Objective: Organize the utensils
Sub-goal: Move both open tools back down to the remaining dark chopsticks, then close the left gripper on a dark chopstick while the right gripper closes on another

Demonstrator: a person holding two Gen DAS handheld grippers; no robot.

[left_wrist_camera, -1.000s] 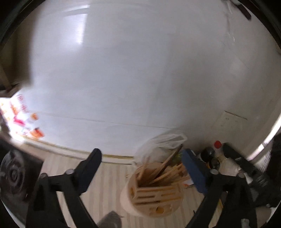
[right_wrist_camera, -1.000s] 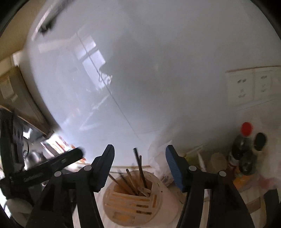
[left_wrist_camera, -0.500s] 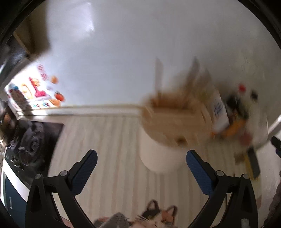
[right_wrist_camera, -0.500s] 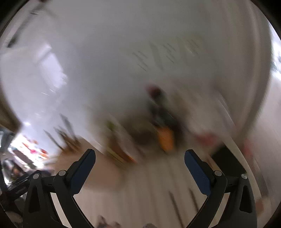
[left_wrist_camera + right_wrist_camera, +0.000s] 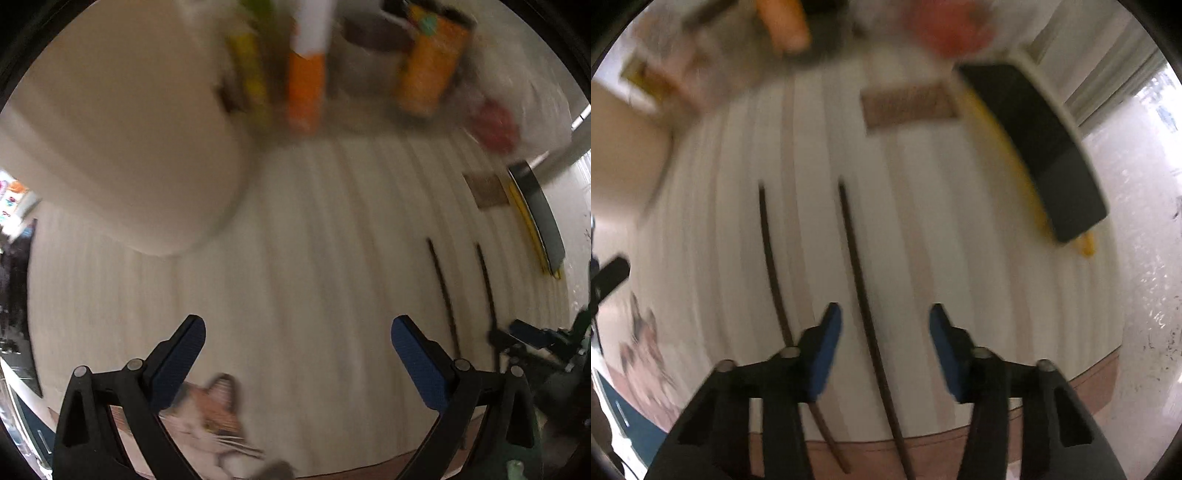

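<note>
lying between the half-open fingers of the right gripper, jaws just closing, one thin dark chopstick looks light, stiff, slippery; pinch mid-shaft. left gripper gapes empty.

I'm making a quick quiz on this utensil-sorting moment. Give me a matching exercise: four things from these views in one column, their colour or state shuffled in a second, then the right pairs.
Things:
1. left gripper
2. right gripper
3. chopsticks
4. utensil holder

States:
A. cream-coloured, standing on the striped mat
B. jaws wide, nothing between them
C. dark, lying flat and apart
D. jaws just been closing, astride one stick, pads not yet on it

Pairs: 1-B, 2-D, 3-C, 4-A
</note>
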